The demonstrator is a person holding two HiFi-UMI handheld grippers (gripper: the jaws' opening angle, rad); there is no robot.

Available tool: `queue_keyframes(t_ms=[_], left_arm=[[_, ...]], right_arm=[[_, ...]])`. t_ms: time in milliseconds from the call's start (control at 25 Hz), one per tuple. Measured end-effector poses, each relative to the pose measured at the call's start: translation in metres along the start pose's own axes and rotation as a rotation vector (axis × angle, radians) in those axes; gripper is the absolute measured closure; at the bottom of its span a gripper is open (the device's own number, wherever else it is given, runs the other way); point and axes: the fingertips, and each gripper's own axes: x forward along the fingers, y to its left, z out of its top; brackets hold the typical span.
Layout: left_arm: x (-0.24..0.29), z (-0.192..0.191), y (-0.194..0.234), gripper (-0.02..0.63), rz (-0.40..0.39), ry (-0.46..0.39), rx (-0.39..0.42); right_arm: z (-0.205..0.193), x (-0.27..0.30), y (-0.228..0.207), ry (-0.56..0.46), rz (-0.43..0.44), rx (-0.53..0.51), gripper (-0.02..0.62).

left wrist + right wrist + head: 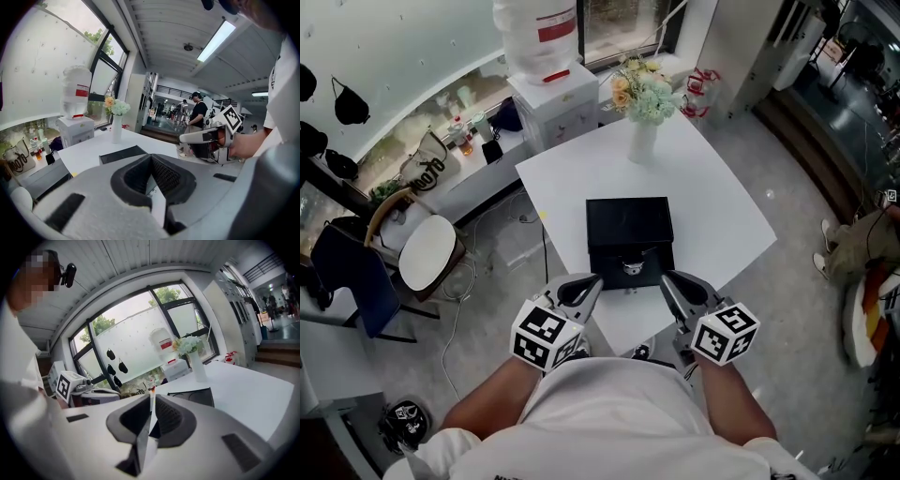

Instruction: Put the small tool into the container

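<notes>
The head camera is looking steeply down from above the person's chest, taking in the whole white square table [712,197] toward 12 o'clock. The cameras riding on the left gripper [594,279] and right gripper [666,277] are sitting close behind their own jaws, facing almost level across the tabletop. All three views are sharing the black rectangular box [628,230] and the white vase of pale flowers [643,141]. The left gripper view is catching the right gripper at 3 o'clock, and the right gripper view is catching the left gripper at 9 o'clock.
</notes>
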Motion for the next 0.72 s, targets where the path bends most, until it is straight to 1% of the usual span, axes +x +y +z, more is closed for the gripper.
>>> queue_keyframes(t_ms=[80,360,720], left_arm=[[0.002,0.001,-0.001,0.598,0.001,0.000,-0.001],[0.008,0.000,0.001,0.598,0.014,0.004,0.002],[0.011,0.003,0.008,0.597,0.034,0.004,0.003]], right_arm=[[-0.003,-0.002,-0.007,0.007,-0.020,-0.015,0.588],[-0.010,-0.005,-0.022,0.038,-0.087,-0.125,0.589],[-0.020,-0.002,-0.023,0.095,-0.077,-0.156,0.589]])
